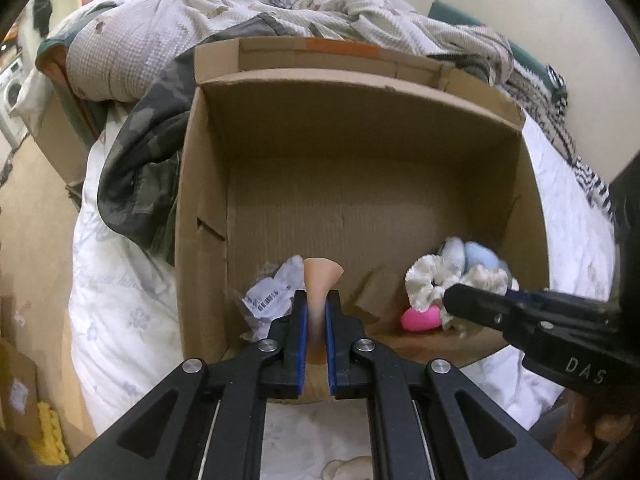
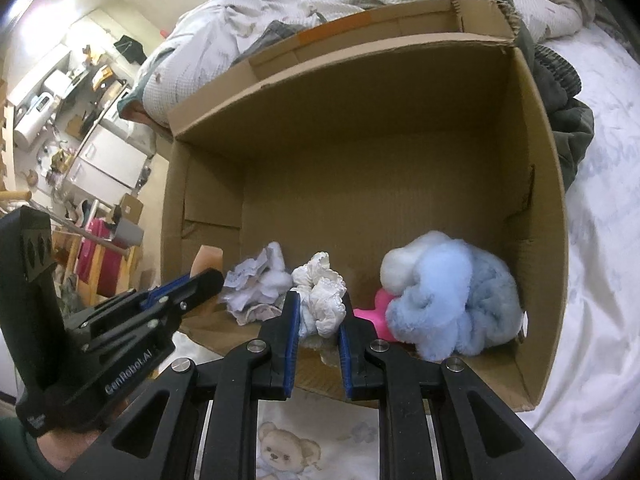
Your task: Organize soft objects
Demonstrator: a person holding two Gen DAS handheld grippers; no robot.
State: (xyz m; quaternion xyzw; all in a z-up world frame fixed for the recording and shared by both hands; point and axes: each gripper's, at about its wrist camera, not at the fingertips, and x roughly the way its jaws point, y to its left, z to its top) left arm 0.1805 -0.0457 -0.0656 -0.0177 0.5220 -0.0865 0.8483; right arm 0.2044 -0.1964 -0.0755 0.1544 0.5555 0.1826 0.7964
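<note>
An open cardboard box (image 1: 360,80) lies on the bed. My left gripper (image 1: 317,300) is shut on a peach soft sponge (image 1: 323,276) just above the box's near wall. Beside it in the box lies a crumpled white bag (image 1: 272,292). My right gripper (image 2: 318,304) is shut on a white ruffled scrunchie (image 2: 320,296) over the near right part of the box (image 2: 360,52). A fluffy blue and white bundle (image 2: 452,296) and a pink sponge (image 2: 374,312) rest in the box's near right corner. The left gripper (image 2: 208,280) shows at the left of the right wrist view.
A dark camouflage garment (image 1: 140,168) is draped against the box's left side. Rumpled pale bedding (image 1: 240,12) is piled behind the box. The white quilt (image 2: 600,280) spreads around it. Cluttered shelves and a rack (image 2: 80,120) stand beyond the bed's edge.
</note>
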